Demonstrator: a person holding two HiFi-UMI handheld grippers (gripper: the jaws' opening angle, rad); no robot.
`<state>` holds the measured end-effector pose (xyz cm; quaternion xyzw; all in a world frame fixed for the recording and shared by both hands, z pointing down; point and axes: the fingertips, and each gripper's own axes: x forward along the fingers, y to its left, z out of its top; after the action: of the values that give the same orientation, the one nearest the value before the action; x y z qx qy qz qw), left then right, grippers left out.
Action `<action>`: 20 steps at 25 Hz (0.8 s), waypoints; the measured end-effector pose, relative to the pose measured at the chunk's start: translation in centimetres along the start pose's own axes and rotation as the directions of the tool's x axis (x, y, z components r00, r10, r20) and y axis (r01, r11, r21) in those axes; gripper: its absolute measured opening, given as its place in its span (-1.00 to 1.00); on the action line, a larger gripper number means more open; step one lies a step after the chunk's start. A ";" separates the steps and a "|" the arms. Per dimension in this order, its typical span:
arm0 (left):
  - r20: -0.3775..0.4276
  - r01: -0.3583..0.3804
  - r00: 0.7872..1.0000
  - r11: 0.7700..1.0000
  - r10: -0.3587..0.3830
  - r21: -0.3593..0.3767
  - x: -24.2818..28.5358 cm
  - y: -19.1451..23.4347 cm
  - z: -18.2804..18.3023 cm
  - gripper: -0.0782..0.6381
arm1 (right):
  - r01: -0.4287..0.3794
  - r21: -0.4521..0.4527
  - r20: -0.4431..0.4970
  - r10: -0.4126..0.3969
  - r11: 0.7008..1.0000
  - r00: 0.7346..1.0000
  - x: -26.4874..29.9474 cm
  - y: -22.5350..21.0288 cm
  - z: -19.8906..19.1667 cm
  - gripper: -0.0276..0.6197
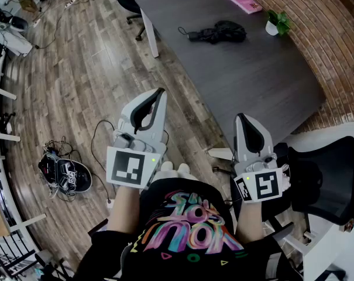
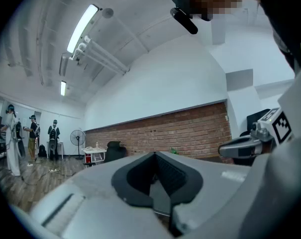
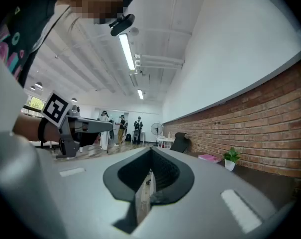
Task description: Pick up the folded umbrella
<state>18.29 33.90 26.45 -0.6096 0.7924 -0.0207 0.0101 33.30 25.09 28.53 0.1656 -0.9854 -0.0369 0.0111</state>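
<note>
Umbrella [image 1: 217, 33] on table [image 1: 253, 81], details too small.

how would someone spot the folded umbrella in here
Look at the dark table beside the brick wall. Near its far end lies the folded umbrella, left of a small potted plant and nearer than a pink book. It is the only black crumpled bundle there.

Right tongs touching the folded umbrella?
Apart. Head view: the right tongs hover by the near edge of the table; the folded umbrella lies far up it, bare tabletop between.
</note>
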 end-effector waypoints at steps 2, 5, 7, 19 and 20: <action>0.004 -0.010 1.000 1.000 0.010 0.005 -0.2 0.0 0.1 -0.78 | 0.001 0.009 0.003 -0.001 1.000 1.000 -0.1 0.0 -0.1 -0.92; 0.010 -0.025 1.000 1.000 0.025 0.013 -0.8 -0.1 0.2 -0.78 | -0.005 0.017 0.008 0.005 1.000 1.000 -0.4 0.0 -0.2 -0.92; 0.007 -0.037 0.999 0.999 0.037 0.020 -1.2 -0.1 0.1 -0.78 | -0.010 0.021 0.012 0.009 1.000 1.000 -0.6 0.1 -0.4 -0.92; -0.021 -0.069 0.997 0.998 0.069 -0.004 0.5 3.0 -1.9 -0.78 | -0.023 0.074 -0.027 0.025 0.997 0.999 2.7 -0.2 -2.8 -0.92; -0.020 -0.063 0.998 0.998 0.063 -0.005 1.2 3.6 -2.1 -0.78 | -0.023 0.074 -0.028 0.025 0.997 0.999 3.6 -0.3 -2.9 -0.92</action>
<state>14.44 33.73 28.40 -0.5841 0.8113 -0.0244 0.0011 30.13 23.42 31.45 0.1547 -0.9878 0.0021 0.0198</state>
